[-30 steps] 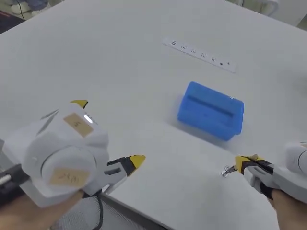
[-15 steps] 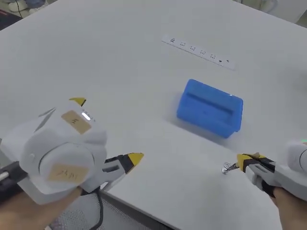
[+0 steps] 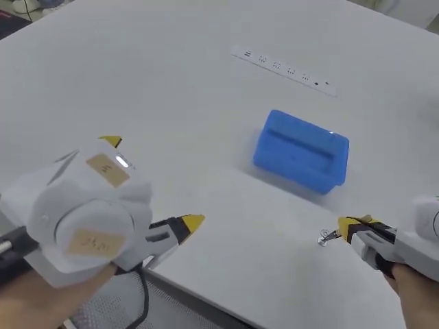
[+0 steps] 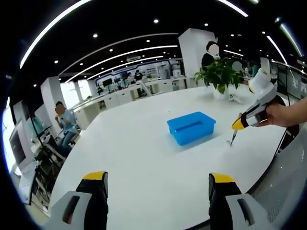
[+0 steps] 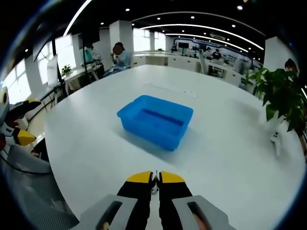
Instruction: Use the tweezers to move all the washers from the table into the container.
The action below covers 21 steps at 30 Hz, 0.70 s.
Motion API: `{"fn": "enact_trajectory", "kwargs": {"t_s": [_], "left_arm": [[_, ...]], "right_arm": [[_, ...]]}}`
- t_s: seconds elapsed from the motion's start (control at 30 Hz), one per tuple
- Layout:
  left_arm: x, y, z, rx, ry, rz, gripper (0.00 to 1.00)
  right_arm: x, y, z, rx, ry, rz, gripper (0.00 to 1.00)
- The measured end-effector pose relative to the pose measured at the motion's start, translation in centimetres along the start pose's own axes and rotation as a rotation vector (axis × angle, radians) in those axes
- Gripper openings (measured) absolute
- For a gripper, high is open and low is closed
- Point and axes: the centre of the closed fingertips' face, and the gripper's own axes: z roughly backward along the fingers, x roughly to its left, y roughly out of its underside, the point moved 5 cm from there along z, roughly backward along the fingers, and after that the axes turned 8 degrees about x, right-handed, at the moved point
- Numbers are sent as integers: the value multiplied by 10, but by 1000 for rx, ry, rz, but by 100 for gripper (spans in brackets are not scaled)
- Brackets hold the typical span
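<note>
Your right tongs (image 3: pixel 354 227) are clenched on the tweezers (image 3: pixel 332 237), tip at a washer (image 3: pixel 323 240) on the desk (image 3: pixel 206 123); your left tongs (image 4: pixel 158 178) stand released, empty.

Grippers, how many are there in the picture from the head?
2. The left gripper is at the near left over the table edge, jaws open. The right gripper is at the near right, jaws shut on the tweezers.

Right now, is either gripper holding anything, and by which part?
The right gripper is shut on the tweezers, clamped behind the tips, which stick out ahead. The left gripper is open, holding nothing.
</note>
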Motion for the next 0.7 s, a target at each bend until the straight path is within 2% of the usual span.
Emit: {"fn": "enact_trajectory", "kwargs": {"t_s": [0.13,0.27,0.47,0.7], "left_arm": [[-1,0,0,-1,1,0,89],[-1,0,1,-1,0,-5,89],[-1,1,1,0,1,-3,89],[-1,0,1,-6,3,0,89]], "right_arm": [[1,0,1,10,-1,5,1],[2,4,1,27,10,41,1],[2,6,4,4,2,26,1],[-1,4,3,14,-18,-15,0]]}}
